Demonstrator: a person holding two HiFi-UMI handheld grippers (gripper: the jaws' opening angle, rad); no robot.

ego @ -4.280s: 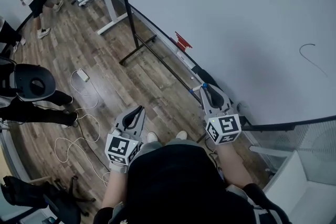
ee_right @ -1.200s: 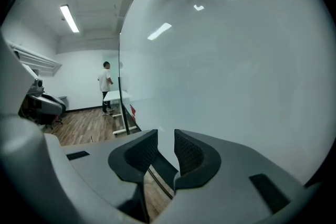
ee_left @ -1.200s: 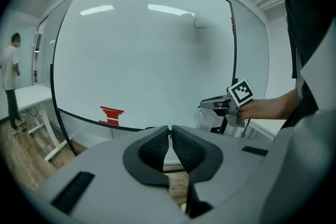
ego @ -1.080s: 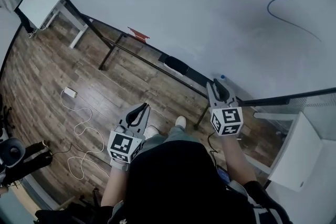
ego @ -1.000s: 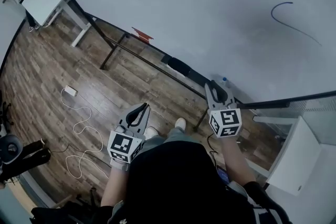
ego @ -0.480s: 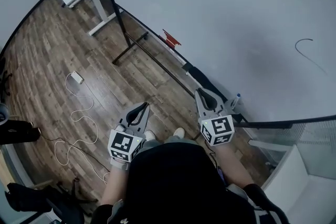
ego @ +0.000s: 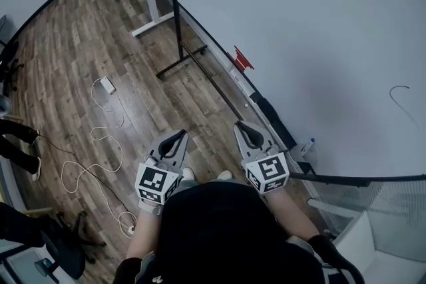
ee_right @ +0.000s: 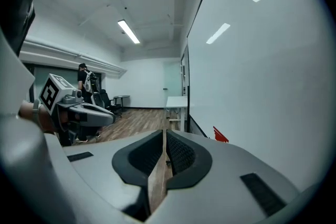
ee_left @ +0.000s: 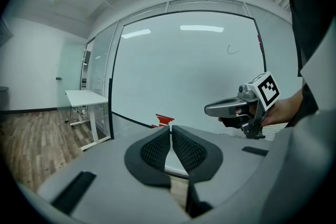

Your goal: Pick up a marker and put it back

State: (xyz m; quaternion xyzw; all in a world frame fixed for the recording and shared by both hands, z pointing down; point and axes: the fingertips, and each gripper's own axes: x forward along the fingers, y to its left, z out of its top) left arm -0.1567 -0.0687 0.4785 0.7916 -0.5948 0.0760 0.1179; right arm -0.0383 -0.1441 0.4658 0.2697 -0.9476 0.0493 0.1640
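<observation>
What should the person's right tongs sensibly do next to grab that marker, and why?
Probably open the right tongs and swing them rightward to the marker. They are closing on nothing, while the marker stands off to their right at the foot of the whiteboard.

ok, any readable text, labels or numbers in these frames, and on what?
No readable text in any view.
Left cube and right cube: black-and-white square codes, no letters or digits.
Whiteboard: one curved pen stroke, not a character.
Marker at the board's tray: any label is too small to read.
Red object at the board's lower edge: no print legible.
</observation>
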